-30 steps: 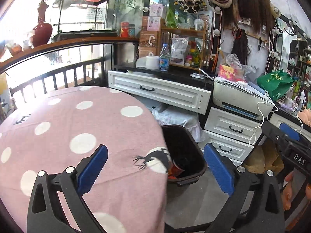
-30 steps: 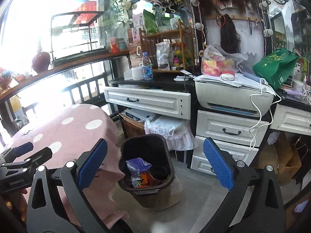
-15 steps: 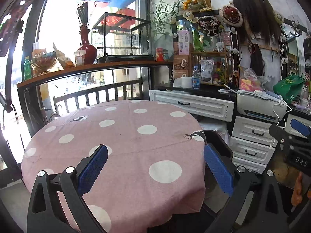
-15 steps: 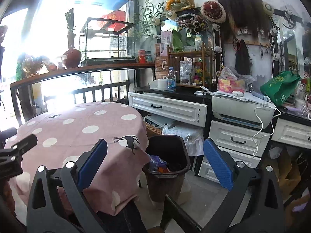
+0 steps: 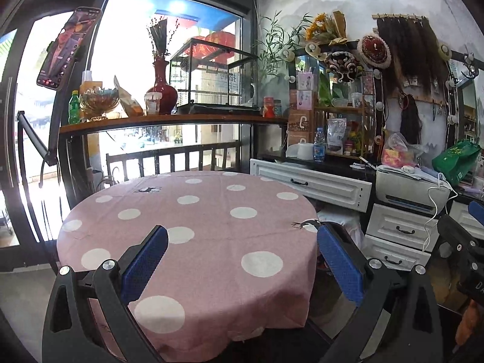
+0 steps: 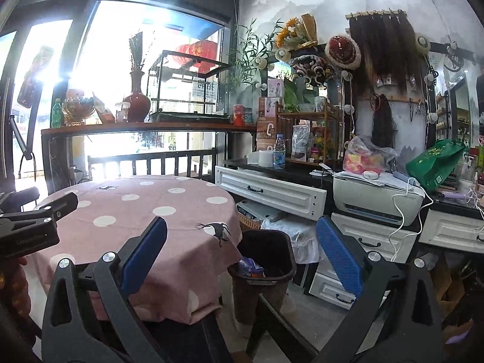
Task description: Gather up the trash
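A dark brown trash bin (image 6: 266, 254) stands on the floor beside the round table with a pink polka-dot cloth (image 6: 145, 211). Inside the bin lie a purple wrapper and something orange (image 6: 249, 267). In the left wrist view the bin (image 5: 341, 230) is mostly hidden behind the table edge. My left gripper (image 5: 242, 267) is open and empty, held back from the table (image 5: 211, 227). My right gripper (image 6: 242, 261) is open and empty, back from the bin. The tabletop shows no loose items.
White drawers (image 6: 269, 193) and a printer (image 6: 378, 199) stand behind the bin. A dark chair back (image 6: 272, 320) is in front of it. A wooden shelf (image 5: 169, 119) with a red vase runs along the window.
Both grippers have pulled back and up from the bin, so the whole table now shows. Both stay open and empty.
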### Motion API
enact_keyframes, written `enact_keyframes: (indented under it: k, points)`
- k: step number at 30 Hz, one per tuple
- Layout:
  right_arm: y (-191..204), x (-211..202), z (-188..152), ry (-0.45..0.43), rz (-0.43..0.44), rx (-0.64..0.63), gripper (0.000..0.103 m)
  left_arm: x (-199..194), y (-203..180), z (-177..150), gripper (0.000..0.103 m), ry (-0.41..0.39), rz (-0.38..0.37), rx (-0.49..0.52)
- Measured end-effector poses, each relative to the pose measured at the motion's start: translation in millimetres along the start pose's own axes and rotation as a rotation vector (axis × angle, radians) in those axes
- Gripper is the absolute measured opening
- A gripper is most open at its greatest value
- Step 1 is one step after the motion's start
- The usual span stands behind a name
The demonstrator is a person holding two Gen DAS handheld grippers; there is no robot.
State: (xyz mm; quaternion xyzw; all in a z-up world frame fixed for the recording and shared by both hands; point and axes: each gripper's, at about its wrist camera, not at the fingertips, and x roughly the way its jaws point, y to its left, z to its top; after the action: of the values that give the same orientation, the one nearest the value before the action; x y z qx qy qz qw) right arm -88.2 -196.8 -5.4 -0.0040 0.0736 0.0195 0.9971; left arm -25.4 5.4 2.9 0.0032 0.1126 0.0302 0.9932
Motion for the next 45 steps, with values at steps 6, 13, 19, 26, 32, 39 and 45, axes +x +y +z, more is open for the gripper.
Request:
enact_keyframes:
  k: [6,13,19,26,32,39,45]
  points:
    - [-5,4,0,0.0,-0.013,0.005,0.097,-1,4,-1,0.097,-0.015,0.015,0.0]
    - [-6,3,-1,0.004,0.0,0.005,0.097,-2,6,-1,0.097,-0.02,0.018,0.005]
    - [-3,4,-3,0.015,0.011,-0.005,0.097,-1,10,-2,0.097,-0.014,0.02,0.006]
    - [-2,4,-4,0.018,0.012,-0.002,0.097,-1,12,-2,0.097,-0.008,0.019,0.008]
    - [-2,5,-4,0.029,0.016,-0.008,0.097,-1,12,-2,0.097,-0.007,0.017,0.006]
    - [-1,6,-5,0.033,0.021,-0.018,0.097,0,12,-1,0.097,0.005,0.011,0.011]
    - [-1,8,-6,0.038,0.023,-0.015,0.097,1,12,-1,0.097,0.01,0.008,0.012]
